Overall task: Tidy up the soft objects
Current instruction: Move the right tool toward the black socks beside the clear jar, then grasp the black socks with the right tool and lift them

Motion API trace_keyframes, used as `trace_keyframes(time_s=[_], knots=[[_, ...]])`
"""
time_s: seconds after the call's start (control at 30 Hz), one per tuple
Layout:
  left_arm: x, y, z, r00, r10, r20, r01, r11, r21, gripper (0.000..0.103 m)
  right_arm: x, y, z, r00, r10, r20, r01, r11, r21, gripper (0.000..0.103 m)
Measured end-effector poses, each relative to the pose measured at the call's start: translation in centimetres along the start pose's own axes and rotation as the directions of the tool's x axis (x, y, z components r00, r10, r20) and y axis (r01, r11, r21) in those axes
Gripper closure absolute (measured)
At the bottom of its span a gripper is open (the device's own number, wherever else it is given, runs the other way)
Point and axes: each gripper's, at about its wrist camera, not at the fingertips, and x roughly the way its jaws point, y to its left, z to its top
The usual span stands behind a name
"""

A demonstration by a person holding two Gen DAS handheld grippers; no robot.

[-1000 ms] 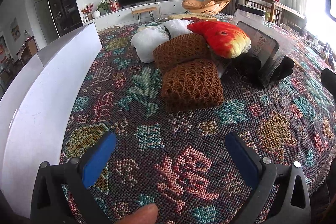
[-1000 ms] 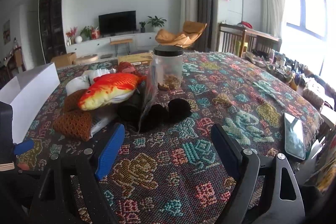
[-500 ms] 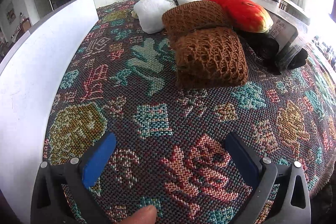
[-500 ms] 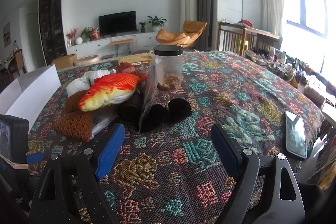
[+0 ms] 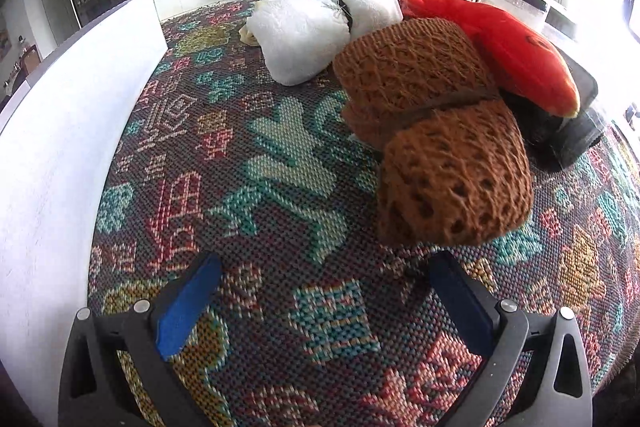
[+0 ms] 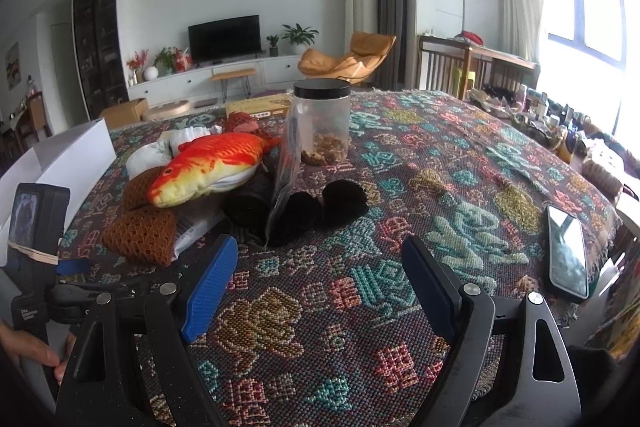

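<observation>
1. The left gripper (image 5: 320, 301) hangs low over a patterned woven tablecloth (image 5: 256, 163), its blue-padded fingers (image 5: 186, 307) spread wide with nothing between them

2. Just ahead of its right finger lies a brown knitted bundle (image 5: 452, 179), folded in two and touching a second brown knitted piece (image 5: 408, 67) behind it

3. A white fluffy cloth (image 5: 304, 31) sits further back, touching the rear brown piece; a red and yellow plush fish (image 6: 208, 167) rests on top of the pile, its head pointing toward the left gripper's side

4. Along the left edge of the table stands a white box (image 5: 60, 131), its wall rising beside the left gripper

5. The right gripper (image 6: 318, 285) is held well back from the pile, its jaws also wide apart and empty, above bare tablecloth

6. Between that gripper and the fish lie dark rolled soft items (image 6: 316, 205), partly tucked behind a clear plastic bag (image 6: 286, 167); a clear jar with a black lid (image 6: 322, 123) stands behind them

7. A phone (image 6: 568, 251) lies flat near the table's right edge, well apart from the soft pile

8. A hand (image 6: 32, 351) grips the handle of the left device at the lower left of the right wrist view
</observation>
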Motion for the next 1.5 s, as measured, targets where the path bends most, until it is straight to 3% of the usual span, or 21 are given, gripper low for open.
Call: trace_keyframes(time_s=[0.17,0.33,0.5,0.63,0.7,0.77,0.83,0.87,1.03,1.1,1.17,1.23,1.33,1.37,1.43,1.5], knots=[[0.7,0.6,0.5,1.0,-0.011,0.018,0.011,1.0,0.009,0.0,1.1,-2.4,-0.1,0.997,0.049,-0.056,-0.042,0.991,0.126,0.017],[0.3,0.4,0.2,1.0,-0.013,0.019,0.013,1.0,0.008,0.0,3.2,-6.8,-0.7,0.981,0.143,-0.134,-0.087,0.931,0.355,0.017],[0.4,0.4,0.2,1.0,-0.012,0.019,0.012,1.0,0.008,0.0,9.1,-8.3,1.6,0.937,0.199,-0.288,-0.087,0.929,0.359,0.017],[0.4,0.4,0.3,1.0,-0.013,0.019,0.012,1.0,0.008,0.0,15.0,-8.4,3.3,0.885,0.244,-0.396,-0.075,0.915,0.396,0.017],[0.4,0.5,0.3,1.0,-0.013,0.019,0.012,1.0,0.007,0.0,17.2,-6.4,3.7,0.864,0.244,-0.44,-0.103,0.941,0.321,0.017],[0.5,0.6,0.3,1.0,-0.013,0.019,0.013,1.0,0.007,0.0,17.7,-4.1,4.3,0.885,0.165,-0.434,-0.117,0.984,0.137,0.017],[0.5,0.5,0.3,1.0,-0.013,0.019,0.013,1.0,0.007,0.0,17.2,-3.3,4.6,0.913,0.09,-0.397,-0.113,0.993,-0.036,0.019],[0.5,0.5,0.3,1.0,-0.013,0.019,0.013,1.0,0.007,0.0,16.8,-3.9,4.9,0.927,0.039,-0.374,-0.074,0.994,-0.08,0.019],[0.5,0.5,0.3,1.0,-0.013,0.019,0.012,1.0,0.007,0.0,13.7,-11.1,6.6,0.936,-0.195,-0.295,0.205,0.979,0.004,0.018],[0.5,0.5,0.3,1.0,-0.013,0.019,0.013,1.0,0.007,0.0,12.5,-11.9,7.4,0.929,-0.255,-0.268,0.261,0.965,-0.016,0.018],[0.5,0.5,0.3,1.0,-0.013,0.019,0.013,1.0,0.007,0.0,12.1,-12.8,7.6,0.934,-0.212,-0.287,0.232,0.972,0.038,0.017],[0.5,0.5,0.3,1.0,-0.013,0.019,0.013,1.0,0.007,0.0,12.9,-13.5,7.1,0.931,-0.112,-0.349,0.173,0.974,0.148,0.017],[0.5,0.5,0.3,1.0,-0.013,0.019,0.013,1.0,0.007,0.0,13.9,-14.8,5.3,0.912,0.084,-0.401,0.094,0.91,0.404,0.017],[0.5,0.5,0.3,1.0,-0.013,0.019,0.013,1.0,0.007,0.0,13.7,-14.9,4.8,0.912,0.113,-0.396,0.09,0.883,0.46,0.017],[0.5,0.5,0.3,1.0,-0.013,0.019,0.013,1.0,0.007,0.0,12.7,-13.5,4.3,0.919,0.132,-0.372,0.057,0.889,0.455,0.017],[0.5,0.4,0.3,1.0,-0.013,0.019,0.013,1.0,0.006,0.0,11.4,-10.8,4.2,0.927,0.147,-0.344,-0.022,0.94,0.342,0.017]])
